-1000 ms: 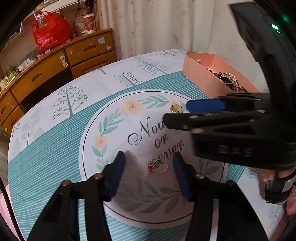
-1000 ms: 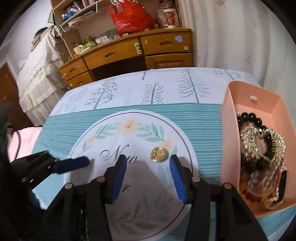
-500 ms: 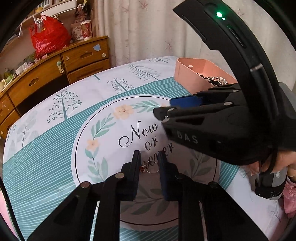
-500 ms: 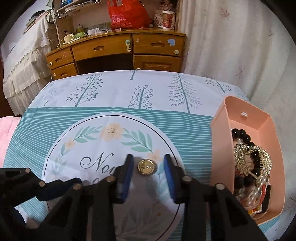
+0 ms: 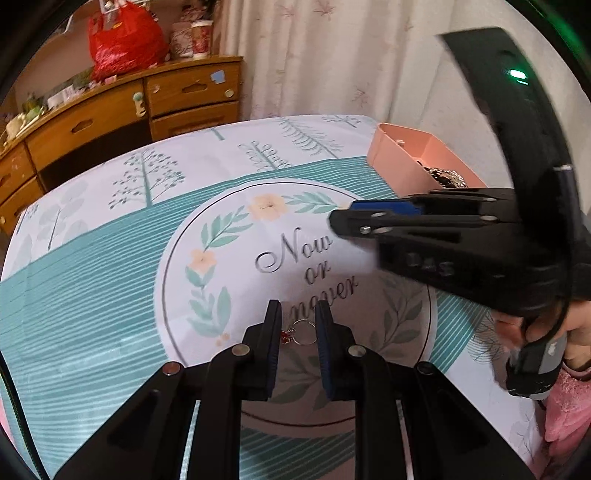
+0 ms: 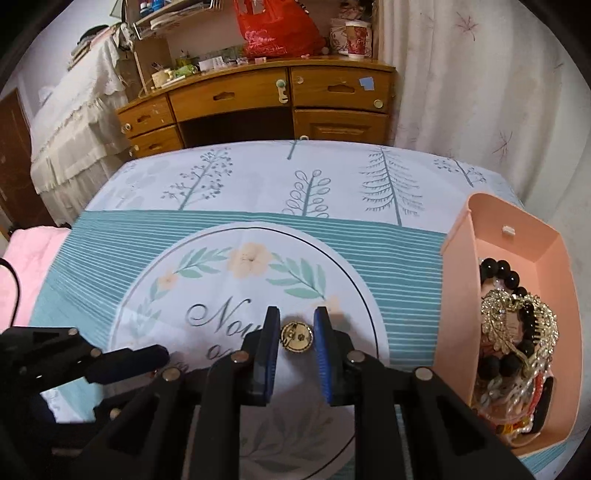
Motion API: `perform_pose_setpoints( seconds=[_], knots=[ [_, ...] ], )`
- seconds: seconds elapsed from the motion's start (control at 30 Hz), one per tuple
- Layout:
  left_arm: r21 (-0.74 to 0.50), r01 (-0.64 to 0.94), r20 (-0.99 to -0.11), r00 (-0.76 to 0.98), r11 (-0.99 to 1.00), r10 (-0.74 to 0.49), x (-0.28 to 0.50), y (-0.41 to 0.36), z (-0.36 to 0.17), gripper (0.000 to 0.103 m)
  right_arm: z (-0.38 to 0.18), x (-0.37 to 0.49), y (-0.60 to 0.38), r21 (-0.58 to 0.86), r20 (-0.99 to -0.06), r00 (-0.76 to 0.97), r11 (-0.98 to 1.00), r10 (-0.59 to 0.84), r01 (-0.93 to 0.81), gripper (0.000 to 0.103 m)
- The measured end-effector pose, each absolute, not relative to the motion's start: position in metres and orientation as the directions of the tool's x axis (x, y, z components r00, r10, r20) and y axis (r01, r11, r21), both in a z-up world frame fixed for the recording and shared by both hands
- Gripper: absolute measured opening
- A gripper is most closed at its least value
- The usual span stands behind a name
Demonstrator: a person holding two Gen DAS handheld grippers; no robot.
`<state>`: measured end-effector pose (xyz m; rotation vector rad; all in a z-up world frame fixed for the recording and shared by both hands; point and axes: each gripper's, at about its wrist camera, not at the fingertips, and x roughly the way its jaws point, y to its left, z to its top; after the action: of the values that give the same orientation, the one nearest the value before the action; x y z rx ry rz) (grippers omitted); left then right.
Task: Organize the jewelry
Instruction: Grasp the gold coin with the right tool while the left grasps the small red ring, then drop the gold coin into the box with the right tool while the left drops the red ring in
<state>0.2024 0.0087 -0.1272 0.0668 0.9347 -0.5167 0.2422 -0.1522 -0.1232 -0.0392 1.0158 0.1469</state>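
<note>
Left gripper [image 5: 298, 332]: blue-padded flat fingers pinch a thin silver wire ring with a small red charm [image 5: 301, 333], low over the printed tablecloth [image 5: 110, 273]. Right gripper [image 6: 295, 335]: pads clamp a round gold disc brooch [image 6: 296, 336] by its edges. Pink box [image 6: 461, 288], smooth angular walls, sits at 3 o'clock of the right gripper, holding glossy black beads [image 6: 502, 269] and a glittery gold piece [image 6: 517, 314]. Wooden dresser [image 6: 258, 99] at 12 o'clock.

A printed tablecloth [image 6: 258, 177] with trees and a floral circle is spread over the worktop. Behind it, a wooden dresser [image 6: 258, 99] is seen, topped by a red plastic bag [image 6: 277, 29] and paper cups [image 6: 356, 38]. Pale curtains [image 6: 461, 81] are hung at right.
</note>
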Motion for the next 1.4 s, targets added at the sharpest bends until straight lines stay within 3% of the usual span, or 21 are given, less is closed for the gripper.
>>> perform_pose_setpoints(
  seconds=[0.3,0.57,0.8,1.0,1.3,1.33,1.37,1.4],
  knots=[
    [-0.191,0.446,-0.766,0.490,0.875,-0.416,0.188,0.016,-0.096,0.016,-0.065,0.213,-0.169,0.194,-0.764,0.585,0.962,0.272,-0.193,0.018],
    [-0.209,0.518,-0.681,0.531,0.829,-0.504,0.177,-0.007,-0.031,0.016,-0.011,0.181,-0.211,0.273,-0.647,0.690,0.943,0.326,-0.190,0.018],
    [-0.194,0.598,-0.629,0.533,0.778,-0.566,0.190,-0.059,0.010,0.016,0.017,0.156,-0.270,0.307,-0.567,0.772,0.944,0.285,-0.124,0.019],
    [-0.221,0.645,-0.658,0.455,0.732,-0.600,0.209,-0.119,-0.003,0.016,0.004,0.148,-0.320,0.350,-0.576,0.779,0.936,0.248,-0.039,0.019],
    [-0.280,0.587,-0.723,0.392,0.760,-0.569,0.231,-0.161,-0.053,0.018,-0.037,0.157,-0.349,0.475,-0.613,0.724,0.880,0.315,0.019,0.020],
    [-0.285,0.571,-0.729,0.393,0.770,-0.561,0.233,-0.161,-0.055,0.021,-0.041,0.157,-0.353,0.500,-0.609,0.717,0.866,0.337,0.017,0.020],
    [-0.279,0.554,-0.738,0.399,0.785,-0.544,0.234,-0.160,-0.056,0.036,-0.044,0.159,-0.355,0.522,-0.607,0.711,0.853,0.356,0.019,0.021],
    [-0.266,0.543,-0.743,0.412,0.797,-0.528,0.234,-0.157,-0.057,0.058,-0.046,0.161,-0.357,0.540,-0.605,0.707,0.841,0.365,0.027,0.023]
  ],
)
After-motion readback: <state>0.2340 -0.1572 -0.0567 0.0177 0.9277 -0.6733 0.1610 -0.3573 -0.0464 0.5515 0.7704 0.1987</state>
